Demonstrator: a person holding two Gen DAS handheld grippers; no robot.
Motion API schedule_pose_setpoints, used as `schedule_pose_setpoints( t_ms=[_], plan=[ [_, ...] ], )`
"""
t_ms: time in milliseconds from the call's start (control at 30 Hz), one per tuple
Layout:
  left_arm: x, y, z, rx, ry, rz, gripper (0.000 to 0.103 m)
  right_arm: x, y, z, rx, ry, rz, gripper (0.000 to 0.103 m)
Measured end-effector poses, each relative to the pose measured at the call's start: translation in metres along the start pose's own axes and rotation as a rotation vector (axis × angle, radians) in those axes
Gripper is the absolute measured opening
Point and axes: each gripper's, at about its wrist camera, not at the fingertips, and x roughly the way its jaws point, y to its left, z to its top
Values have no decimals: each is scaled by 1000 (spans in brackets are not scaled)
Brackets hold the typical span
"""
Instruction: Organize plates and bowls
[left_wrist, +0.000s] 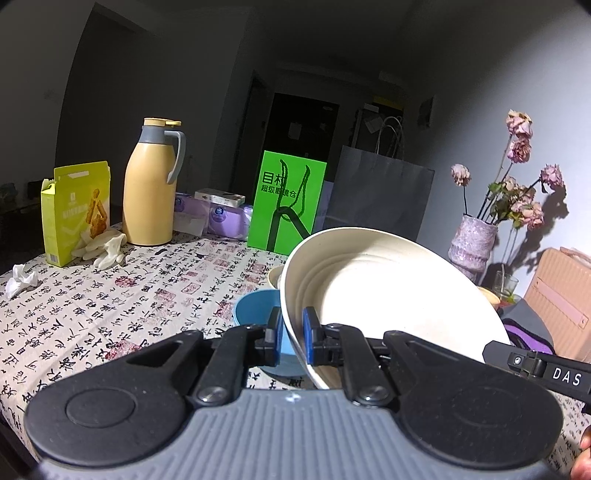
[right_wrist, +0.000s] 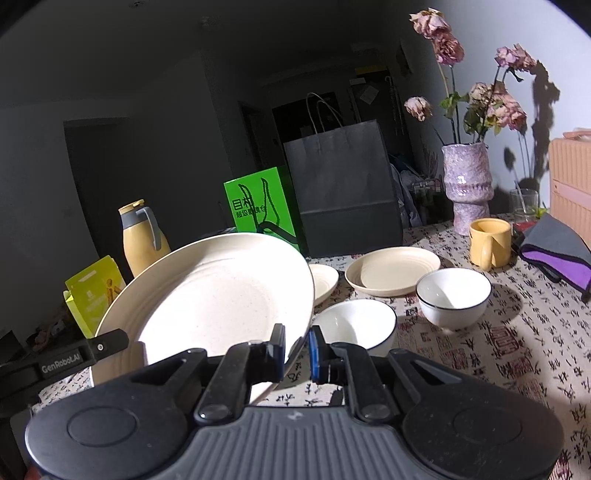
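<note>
We hold a large cream plate (left_wrist: 388, 295) between two sets of tongs, lifted off the table (left_wrist: 110, 314) and tilted. Our left tongs (left_wrist: 292, 334) are pinched tight on its near left rim, with the rim clamped between the blue pads. Our right tongs (right_wrist: 297, 350) are pinched on the opposite edge of the same plate, with the rim passing between their pads.

In the left wrist view, a blue bowl (left_wrist: 255, 306) sits on the table just behind and below the plate's left edge.

In the right wrist view, to the right of the held plate, two white bowls with dark rims rest on the patterned tablecloth: a nearer bowl (right_wrist: 360, 323) just beside the plate and a farther bowl (right_wrist: 454, 295) to its right. Behind them lie a medium cream plate (right_wrist: 393, 269) and a small cream plate (right_wrist: 325, 278), the small one partly hidden by the held plate. A yellow mug (right_wrist: 489, 242) stands near a folded grey and purple cloth (right_wrist: 557, 254).

Along the far side stand a yellow thermos jug (left_wrist: 151, 184), an open yellow-green carton (left_wrist: 75, 210), a bright green bag (left_wrist: 286, 203), a dark grey paper bag (right_wrist: 341, 192) and a lilac vase of dried roses (right_wrist: 467, 184).
</note>
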Motion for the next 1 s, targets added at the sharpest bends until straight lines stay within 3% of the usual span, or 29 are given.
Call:
schedule_pose_setpoints(
  t_ms=[1000],
  plan=[
    [17,-12,-57,59,137,-30,13,-5,-33,-46,33,66,-48,13]
  ],
)
